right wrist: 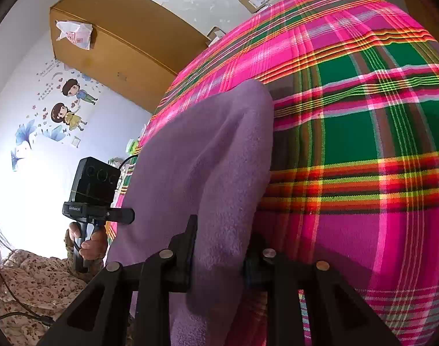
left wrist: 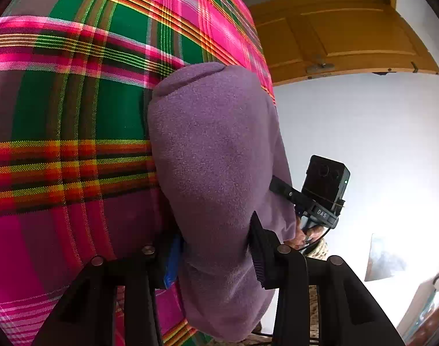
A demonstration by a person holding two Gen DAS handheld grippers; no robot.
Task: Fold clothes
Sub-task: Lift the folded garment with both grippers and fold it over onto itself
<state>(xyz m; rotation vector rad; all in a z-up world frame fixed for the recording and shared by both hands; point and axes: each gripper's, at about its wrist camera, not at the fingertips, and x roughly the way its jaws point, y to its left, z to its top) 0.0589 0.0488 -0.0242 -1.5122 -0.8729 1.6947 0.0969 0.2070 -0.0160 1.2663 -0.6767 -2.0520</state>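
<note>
The plaid bedspread [left wrist: 75,115] gives you the widest working surface; it stretches flat and bare beyond the garment, so you have open room to lay a fold down across it. Its near edge drops away close to you, with a white wall [left wrist: 363,129] and a wooden cabinet [right wrist: 118,43] beyond, so keep the cloth from sliding off that side. The purple fleece garment [left wrist: 219,158] hangs bunched between your two tools, over the bedspread. It looks soft, light and limp, not slippery, so it will probably sag wherever it is unsupported; take it at edges or corners rather than mid-panel. Your left gripper [left wrist: 213,259] is partly closed, its pads pressing on a thick bunch of fleece. Your right gripper [right wrist: 219,256] is closed narrower on another fold of the same garment.
</note>
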